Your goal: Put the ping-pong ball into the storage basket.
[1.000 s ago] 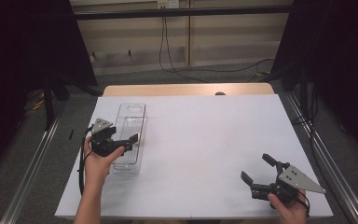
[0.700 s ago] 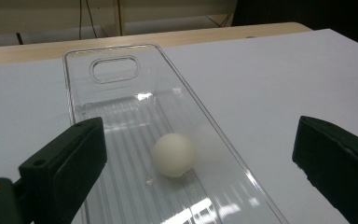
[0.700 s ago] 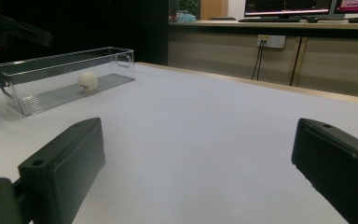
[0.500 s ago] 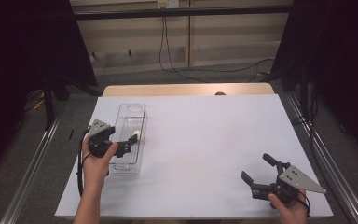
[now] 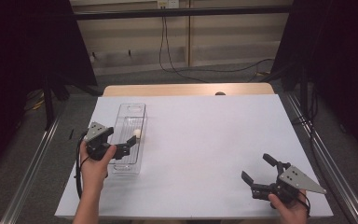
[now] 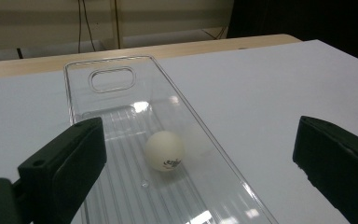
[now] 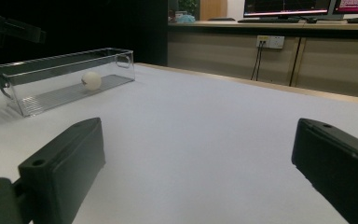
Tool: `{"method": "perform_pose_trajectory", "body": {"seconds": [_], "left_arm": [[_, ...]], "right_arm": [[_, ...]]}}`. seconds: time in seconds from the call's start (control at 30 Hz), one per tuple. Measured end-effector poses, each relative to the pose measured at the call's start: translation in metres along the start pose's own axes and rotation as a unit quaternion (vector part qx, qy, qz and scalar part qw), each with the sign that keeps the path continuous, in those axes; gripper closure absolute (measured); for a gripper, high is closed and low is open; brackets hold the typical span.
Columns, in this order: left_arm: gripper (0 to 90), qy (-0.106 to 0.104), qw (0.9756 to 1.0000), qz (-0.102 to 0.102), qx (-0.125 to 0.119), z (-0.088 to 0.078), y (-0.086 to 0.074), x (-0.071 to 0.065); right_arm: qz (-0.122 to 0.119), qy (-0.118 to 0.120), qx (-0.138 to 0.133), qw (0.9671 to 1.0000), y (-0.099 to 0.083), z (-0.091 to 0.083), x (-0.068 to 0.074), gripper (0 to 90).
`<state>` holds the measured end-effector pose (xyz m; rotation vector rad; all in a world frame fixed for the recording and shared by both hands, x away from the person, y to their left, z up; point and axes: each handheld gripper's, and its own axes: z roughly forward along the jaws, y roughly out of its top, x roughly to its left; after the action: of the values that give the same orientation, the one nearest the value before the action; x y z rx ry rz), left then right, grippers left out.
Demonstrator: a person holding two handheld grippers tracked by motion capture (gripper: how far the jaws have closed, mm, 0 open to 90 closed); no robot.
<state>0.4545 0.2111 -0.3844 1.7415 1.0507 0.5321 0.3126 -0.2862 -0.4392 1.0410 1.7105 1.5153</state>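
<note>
1. Left gripper (image 5: pixel 121 145) gapes wide over the near end of the clear tray (image 5: pixel 121 122), holding nothing.
2. A white ball (image 6: pixel 164 150) sits inside the tray, just ahead of those jaws.
3. Right gripper (image 5: pixel 259 173), wide open and empty, is well apart at the white table's (image 5: pixel 205 140) near right corner.

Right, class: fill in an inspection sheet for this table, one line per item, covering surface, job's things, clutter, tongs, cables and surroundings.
Surface: white table top, bare wooden strip at its far edge.
Job's things: clear plastic bin at left, upright; white ball lying inside it.
Clutter: nothing seen.
Tongs: left tongs open above the bin; right tongs open, holding nothing, near the front right corner.
Cables: black cable looping from the left tongs; wires on the far wall.
Surroundings: dark curtains either side, metal rails along the floor.
</note>
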Motion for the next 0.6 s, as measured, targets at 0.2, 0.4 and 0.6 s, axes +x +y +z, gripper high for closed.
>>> {"method": "perform_pose_trajectory", "body": {"seconds": [0.2,0.4,0.6], "left_arm": [[2.9,-0.009,0.9999,-0.004,-0.005,-0.005,-0.002,0.000],[2.9,-0.012,0.9999,-0.005,-0.008,-0.009,-0.007,-0.001],[2.9,-0.014,0.9997,-0.006,-0.017,-0.013,-0.010,-0.002]], "right_arm": [[0.005,-0.006,-0.001,1.0000,0.000,0.000,0.000,2.3],[0.002,-0.005,-0.001,1.0000,0.000,0.000,0.000,2.3],[0.003,-0.007,-0.002,1.0000,0.000,0.000,0.000,2.3]]}}
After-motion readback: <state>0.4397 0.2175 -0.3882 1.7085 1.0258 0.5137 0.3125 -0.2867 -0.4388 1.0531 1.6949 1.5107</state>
